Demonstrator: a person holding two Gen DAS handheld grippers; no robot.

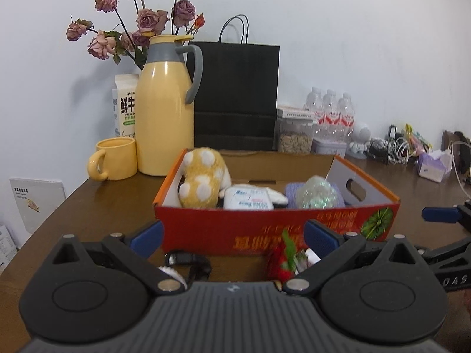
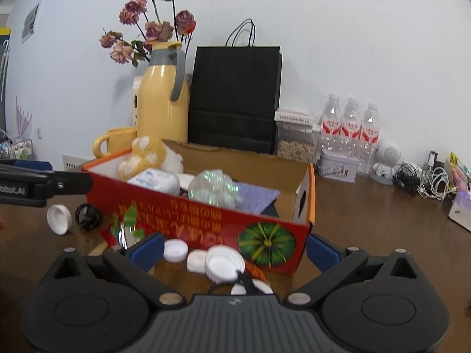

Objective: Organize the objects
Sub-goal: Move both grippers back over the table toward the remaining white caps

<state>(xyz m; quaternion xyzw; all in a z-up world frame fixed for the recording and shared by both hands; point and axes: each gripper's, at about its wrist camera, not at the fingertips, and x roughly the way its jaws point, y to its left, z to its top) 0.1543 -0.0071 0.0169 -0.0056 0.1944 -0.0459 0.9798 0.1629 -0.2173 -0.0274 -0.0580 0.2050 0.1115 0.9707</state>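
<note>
A red and orange cardboard box (image 1: 265, 229) stands on the brown table, right in front of both grippers. In it lie a yellow spotted plush (image 1: 203, 179), a white tissue pack (image 1: 248, 201) and a shiny plastic ball (image 1: 318, 194) on purple cloth. My left gripper (image 1: 234, 239) is open above a red and green fake strawberry (image 1: 284, 260) and a black hair tie (image 1: 188, 261). My right gripper (image 2: 235, 251) is open too, with several white bottle caps (image 2: 225, 263) lying between its fingers at the box's near corner. Another white cap (image 2: 59, 219) lies further left.
A yellow jug (image 1: 164, 111), a yellow mug (image 1: 116, 161), a milk carton, dried roses and a black paper bag (image 1: 235, 94) stand behind the box. Water bottles (image 2: 350, 135), a seed jar, a tin, tangled cables and a tissue pack (image 1: 435, 167) line the back right.
</note>
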